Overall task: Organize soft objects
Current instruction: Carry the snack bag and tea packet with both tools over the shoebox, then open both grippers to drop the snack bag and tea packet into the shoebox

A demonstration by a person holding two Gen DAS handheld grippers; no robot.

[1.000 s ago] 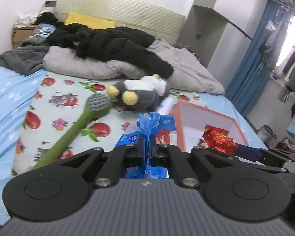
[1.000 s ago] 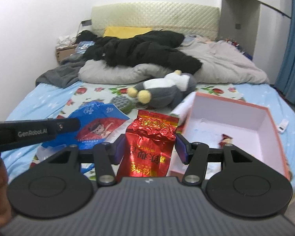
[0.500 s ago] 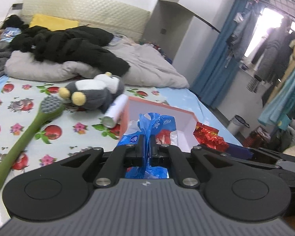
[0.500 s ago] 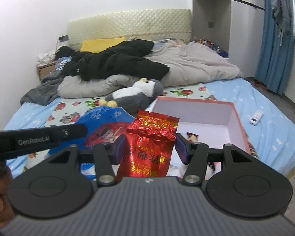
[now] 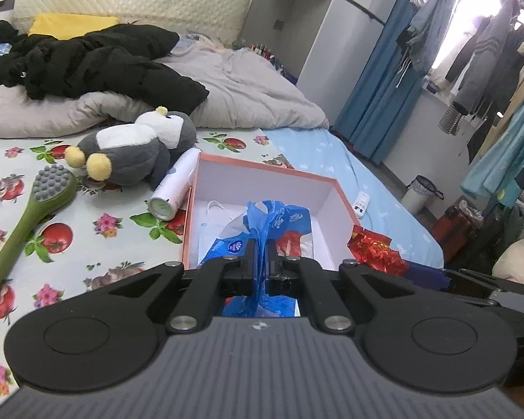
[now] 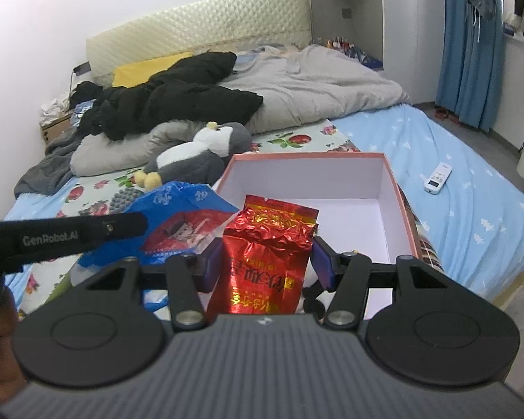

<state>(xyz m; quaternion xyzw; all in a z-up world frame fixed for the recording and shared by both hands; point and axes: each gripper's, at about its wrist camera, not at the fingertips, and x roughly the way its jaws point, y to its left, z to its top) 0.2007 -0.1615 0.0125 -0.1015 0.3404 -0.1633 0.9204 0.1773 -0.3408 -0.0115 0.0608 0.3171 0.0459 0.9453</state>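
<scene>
Left claw [image 5: 260, 256] pinches a blue plastic packet [image 5: 262, 230] tight, holding it above the open pink box [image 5: 262, 176] just ahead. Right claw [image 6: 267, 262] grips a red foil pouch [image 6: 265, 255] at its sides, with the box beyond and a plush penguin [image 6: 195, 157] further ahead-left.

Soft items around the open pink-edged cardboard box [image 5: 342, 206] with white walls inside

A crinkled blue plastic bag [image 5: 262, 244] with white print and a red patch hangs bunched above the box's near left part, pinched at its gathered neck. A shiny red foil pouch [image 6: 265, 262] with gold lettering stands upright, creased, over the box's near edge, gripped at both sides. A grey and white plush penguin [image 5: 132, 153] with yellow feet lies on its side on the fruit-print sheet, just beyond the box's far left corner.
</scene>
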